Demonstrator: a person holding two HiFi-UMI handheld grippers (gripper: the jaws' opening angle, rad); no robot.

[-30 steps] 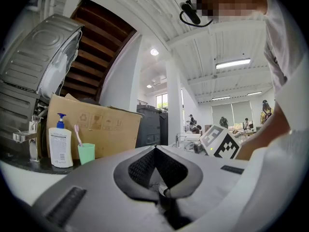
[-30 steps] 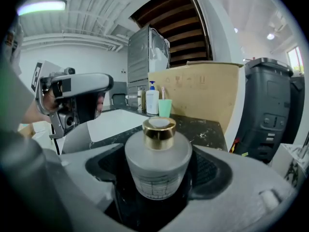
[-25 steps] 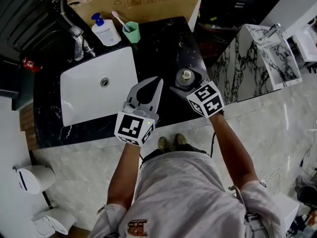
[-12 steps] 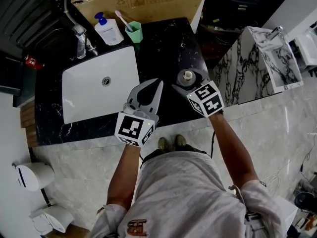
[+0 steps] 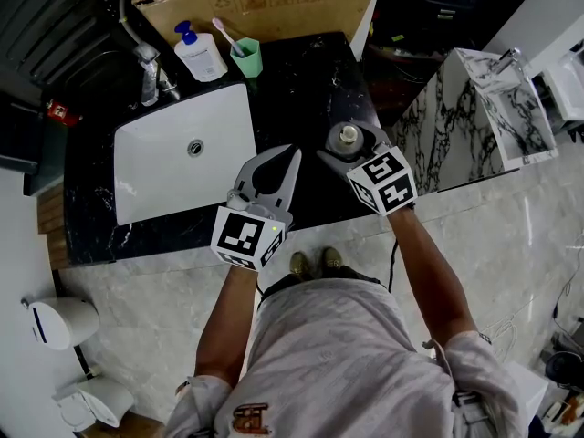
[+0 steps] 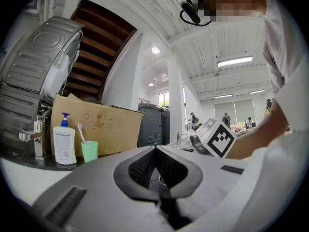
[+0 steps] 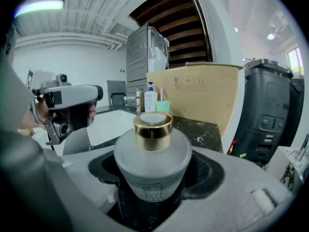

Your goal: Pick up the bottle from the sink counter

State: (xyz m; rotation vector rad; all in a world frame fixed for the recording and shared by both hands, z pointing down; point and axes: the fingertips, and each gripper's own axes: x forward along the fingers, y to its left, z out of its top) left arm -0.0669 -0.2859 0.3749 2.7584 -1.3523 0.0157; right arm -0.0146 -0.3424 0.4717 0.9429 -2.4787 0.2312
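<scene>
From above, the frosted, gold-capped bottle (image 5: 348,136) stands on the black counter (image 5: 306,80), right of the sink (image 5: 155,185), inside the right gripper (image 5: 350,144). In the left gripper (image 5: 292,151) view, the jaws meet, empty. In the right gripper view, the jaws, having just closed in, clamp the bottle's body.

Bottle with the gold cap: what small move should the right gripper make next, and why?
Probably lift straight up a little. The right gripper has just been closing its jaws, the bottle stands between them, both pads look pressed against its sides, and it seems to rest on the counter.
</scene>
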